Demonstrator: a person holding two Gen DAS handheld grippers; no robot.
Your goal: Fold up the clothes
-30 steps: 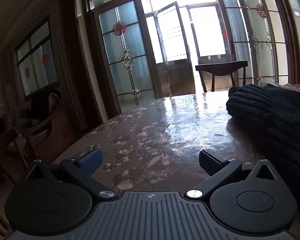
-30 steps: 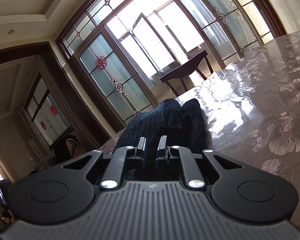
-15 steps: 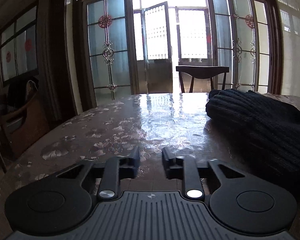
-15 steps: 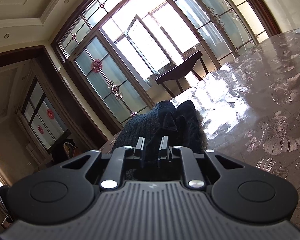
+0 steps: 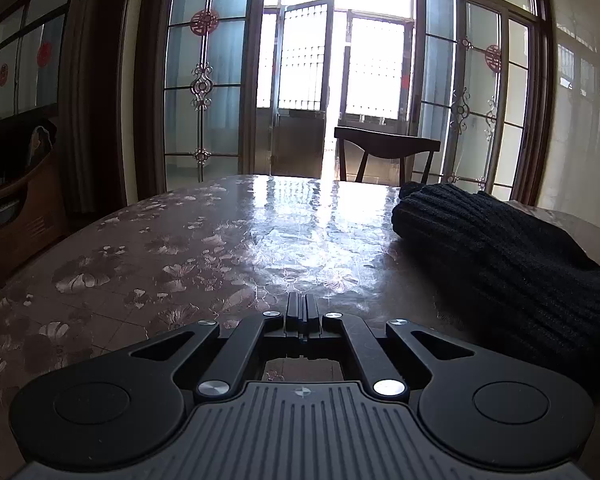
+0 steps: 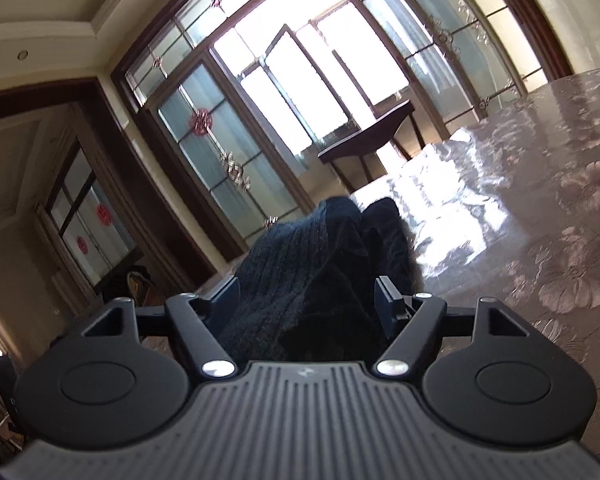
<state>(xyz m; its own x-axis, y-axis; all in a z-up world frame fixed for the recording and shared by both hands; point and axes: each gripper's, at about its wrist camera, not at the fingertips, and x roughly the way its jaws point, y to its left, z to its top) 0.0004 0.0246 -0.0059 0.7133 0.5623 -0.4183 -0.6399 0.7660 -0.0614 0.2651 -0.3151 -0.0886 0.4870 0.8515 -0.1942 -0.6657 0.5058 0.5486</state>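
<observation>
A black ribbed knit garment (image 5: 500, 252) lies bunched on the right side of the glossy floral table (image 5: 228, 248) in the left wrist view. My left gripper (image 5: 302, 308) is shut with nothing between its fingers, hovering over bare tabletop to the left of the garment. In the right wrist view the same knit garment (image 6: 320, 280) rises in a heap between the spread fingers of my right gripper (image 6: 308, 296), which stands open around it. The fabric hides the tabletop under that gripper.
A dark wooden chair (image 5: 384, 148) stands at the table's far edge before tall glass doors (image 5: 340, 60). A wooden cabinet (image 5: 16, 208) sits off the table's left side. Bare table surface (image 6: 540, 216) stretches to the right of the garment.
My left gripper went from wide open to fully shut on nothing and swung to face the doors. My right gripper, shut on the knit garment before, has opened.
</observation>
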